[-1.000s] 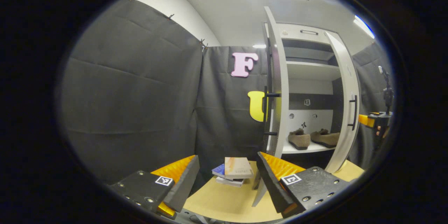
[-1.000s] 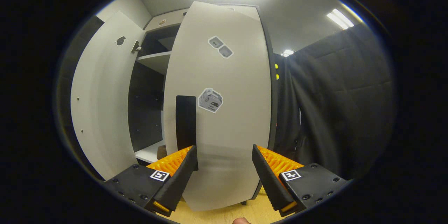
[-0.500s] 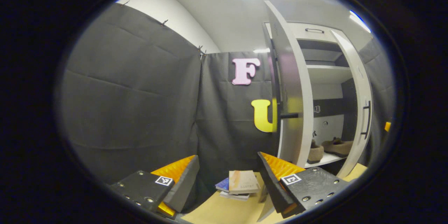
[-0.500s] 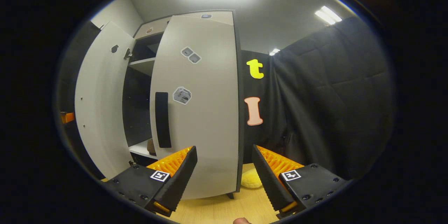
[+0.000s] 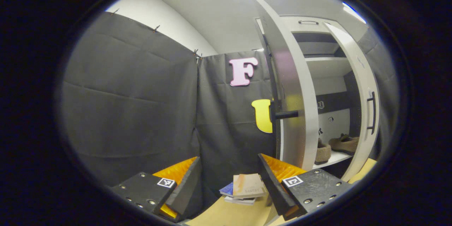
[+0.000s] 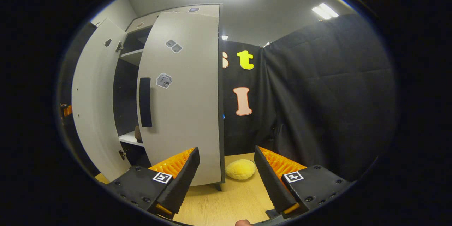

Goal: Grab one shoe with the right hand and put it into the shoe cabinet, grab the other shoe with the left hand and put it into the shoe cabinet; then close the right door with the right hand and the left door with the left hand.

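Two doors: right door [image 6: 183, 95], beyond the spread, empty right gripper [image 6: 224, 180] fingers, has swung nearly shut since a second ago; left door [image 5: 295, 106] is ajar beside spread left gripper [image 5: 229, 187]. Both shoes [image 5: 344, 143] shelved inside the shoe cabinet [image 5: 328, 67].

In the left gripper view, a stack of books [image 5: 243, 190] is lying on the table [image 5: 226, 215] between the open jaws, nearer the right finger. Beyond that finger the left door [image 5: 295, 106] is standing ajar, with two shoes [image 5: 344, 143] sitting on a shelf [image 5: 332, 158] behind it. In the right gripper view, the right door [image 6: 183, 106] is standing above the left finger, and a round cushion [image 6: 240, 169] is lying between the jaws, just right of the door.
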`<state>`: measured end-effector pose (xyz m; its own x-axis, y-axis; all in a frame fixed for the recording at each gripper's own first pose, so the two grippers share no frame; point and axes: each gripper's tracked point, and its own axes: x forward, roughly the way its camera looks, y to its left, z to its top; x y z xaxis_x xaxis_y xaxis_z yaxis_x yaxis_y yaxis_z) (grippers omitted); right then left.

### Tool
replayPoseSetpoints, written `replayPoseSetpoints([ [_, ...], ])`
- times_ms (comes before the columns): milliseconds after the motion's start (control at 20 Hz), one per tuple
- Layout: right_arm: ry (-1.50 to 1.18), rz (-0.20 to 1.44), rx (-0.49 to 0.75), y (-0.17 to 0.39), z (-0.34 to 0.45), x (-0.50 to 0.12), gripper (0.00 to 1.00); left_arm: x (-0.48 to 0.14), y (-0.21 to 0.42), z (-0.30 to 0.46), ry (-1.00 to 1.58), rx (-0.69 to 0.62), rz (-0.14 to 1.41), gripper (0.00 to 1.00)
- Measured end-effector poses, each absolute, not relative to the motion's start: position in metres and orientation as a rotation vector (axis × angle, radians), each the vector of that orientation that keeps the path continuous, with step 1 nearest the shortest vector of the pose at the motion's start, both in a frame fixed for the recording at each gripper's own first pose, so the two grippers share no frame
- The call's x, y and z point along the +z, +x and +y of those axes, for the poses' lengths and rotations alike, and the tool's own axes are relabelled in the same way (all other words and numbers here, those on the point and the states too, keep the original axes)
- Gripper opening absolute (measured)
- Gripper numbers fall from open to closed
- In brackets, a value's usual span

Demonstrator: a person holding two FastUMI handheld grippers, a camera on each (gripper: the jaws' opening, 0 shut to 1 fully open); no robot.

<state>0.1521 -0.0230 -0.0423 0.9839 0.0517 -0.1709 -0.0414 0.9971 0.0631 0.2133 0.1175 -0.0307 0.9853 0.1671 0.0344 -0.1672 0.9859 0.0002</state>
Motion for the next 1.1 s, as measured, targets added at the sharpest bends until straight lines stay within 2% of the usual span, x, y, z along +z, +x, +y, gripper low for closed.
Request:
replayPoseSetpoints([
  [450,0.056,0.156,0.103,0.148,0.0,-0.035,0.98,-0.027,0.206,0.068,-0.017,0.087,-0.066,1.0],
  [950,0.042,0.158,0.106,0.145,0.001,-0.034,0.99,-0.024,0.207,0.017,-0.078,-0.021,-0.079,1.0],
  [1000,0.04,0.157,0.103,0.146,0.0,-0.033,0.94,-0.022,0.208,0.01,-0.08,-0.031,-0.082,1.0],
  [1100,0.042,0.159,0.096,0.147,-0.001,-0.035,0.94,-0.022,0.209,-0.004,-0.081,-0.061,-0.087,1.0],
])
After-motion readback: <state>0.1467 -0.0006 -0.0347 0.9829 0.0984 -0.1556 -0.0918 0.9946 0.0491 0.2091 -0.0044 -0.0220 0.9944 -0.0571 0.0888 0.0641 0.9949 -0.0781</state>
